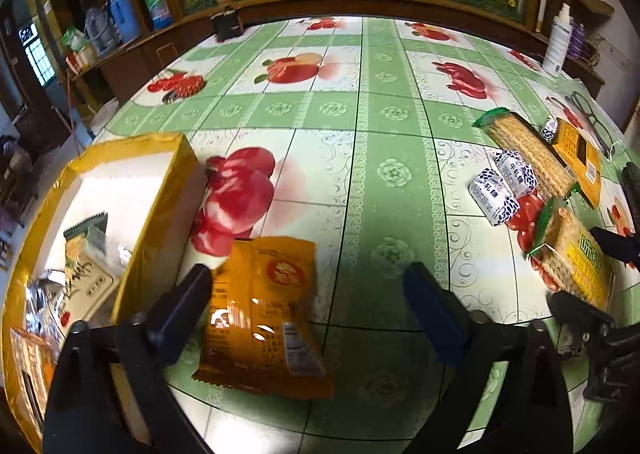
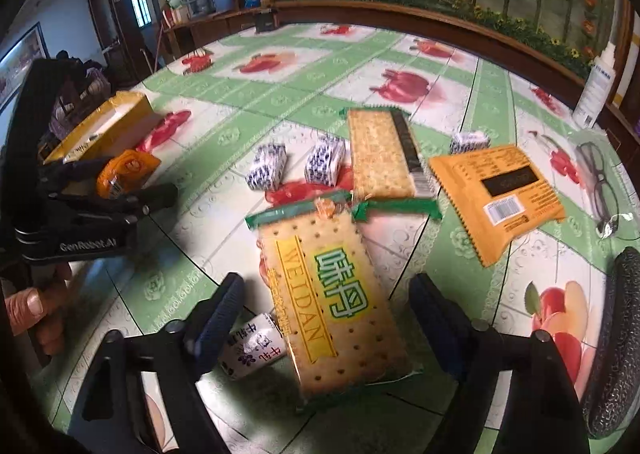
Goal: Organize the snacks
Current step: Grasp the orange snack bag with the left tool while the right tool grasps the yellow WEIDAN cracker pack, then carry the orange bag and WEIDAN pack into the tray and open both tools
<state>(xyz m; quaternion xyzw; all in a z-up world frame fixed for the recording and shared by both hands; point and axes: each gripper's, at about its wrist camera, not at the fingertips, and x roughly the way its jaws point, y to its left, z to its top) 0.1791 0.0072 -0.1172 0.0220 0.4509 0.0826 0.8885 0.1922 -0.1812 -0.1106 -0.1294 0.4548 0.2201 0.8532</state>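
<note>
Sorting loose snacks into the yellow-rimmed cardboard box [image 1: 132, 190] looks like the step in hand. That box sits at the left edge of the green fruit-print tablecloth surface [image 1: 360, 182] and already holds a few packets. The clear-wrapped rectangular cracker pack with green ends [image 2: 340, 302] lies flat between the spread fingers of the right gripper [image 2: 324, 318], its long axis running roughly away from the camera — the green sealed end points toward the surface's middle. Nothing is gripped there yet. The glossy orange snack pouch [image 1: 264, 318] lies just beside the box, lengthwise toward it, within the wide-open left gripper [image 1: 308, 302], apparently not clamped. Next, I judge, each gripper must close across its packet's short width — then carry it to the box.
</note>
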